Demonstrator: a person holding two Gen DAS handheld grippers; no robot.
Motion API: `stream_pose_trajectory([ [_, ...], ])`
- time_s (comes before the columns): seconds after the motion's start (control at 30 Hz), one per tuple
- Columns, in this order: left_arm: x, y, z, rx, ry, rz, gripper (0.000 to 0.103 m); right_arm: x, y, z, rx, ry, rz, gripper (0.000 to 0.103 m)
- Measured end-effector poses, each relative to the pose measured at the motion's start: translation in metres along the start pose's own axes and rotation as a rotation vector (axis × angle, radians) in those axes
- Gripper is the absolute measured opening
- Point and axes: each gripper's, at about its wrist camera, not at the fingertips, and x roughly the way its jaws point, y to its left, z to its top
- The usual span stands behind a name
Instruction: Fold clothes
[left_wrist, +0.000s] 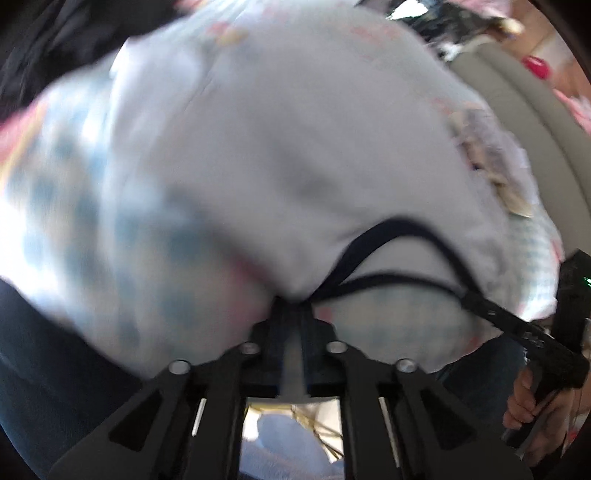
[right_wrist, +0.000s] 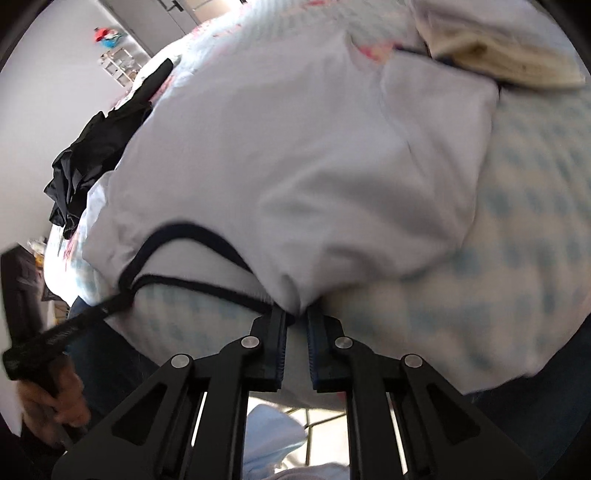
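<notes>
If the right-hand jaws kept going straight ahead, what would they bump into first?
Probably the white shirt itself: the right gripper already pinches its collar edge, and the cloth spreads directly ahead over the checked bedsheet. Depth is unclear.

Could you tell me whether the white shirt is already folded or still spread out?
Mostly spread out: the white shirt lies open across the checked bedspread, with both grippers pinching its near, dark-trimmed edge. No fold shows yet.

Motion blur smears the checked bedcover (left_wrist: 74, 229), and the white garment (left_wrist: 280, 155) hides the left hand-held gripper (left_wrist: 293, 301) fingertips.
</notes>
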Motion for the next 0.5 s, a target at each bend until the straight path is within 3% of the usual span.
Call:
stream_pose_trajectory([
  [0.13,0.001,0.009,-0.008,-0.036,0.059,-0.026,0.003,-0.006,0.0,0.001,0.02,0.065,0.045,0.008],
  [0.2,-0.006,0.004,-0.011,-0.013,0.073,-0.063,0.004,-0.014,0.003,0.0,-0.022,0.083,0.028,0.015],
  [0.27,-0.026,-0.002,-0.014,0.018,-0.028,0.079,0.006,-0.032,0.009,-0.004,-0.109,0.032,-0.093,0.017],
  [0.33,-0.043,-0.009,-0.012,0.032,-0.126,0.161,0.015,-0.044,0.018,0.002,-0.177,-0.061,-0.231,0.017],
  [0.4,-0.05,-0.015,-0.005,0.038,-0.192,0.161,0.025,-0.057,0.024,0.006,-0.214,-0.152,-0.342,0.024],
  [0.43,-0.051,-0.019,0.001,0.049,-0.222,0.155,0.034,-0.059,0.024,0.012,-0.211,-0.175,-0.343,0.027],
  [0.5,-0.04,-0.028,0.016,0.09,-0.228,0.132,0.039,-0.06,0.025,0.025,-0.195,-0.203,-0.301,0.034],
])
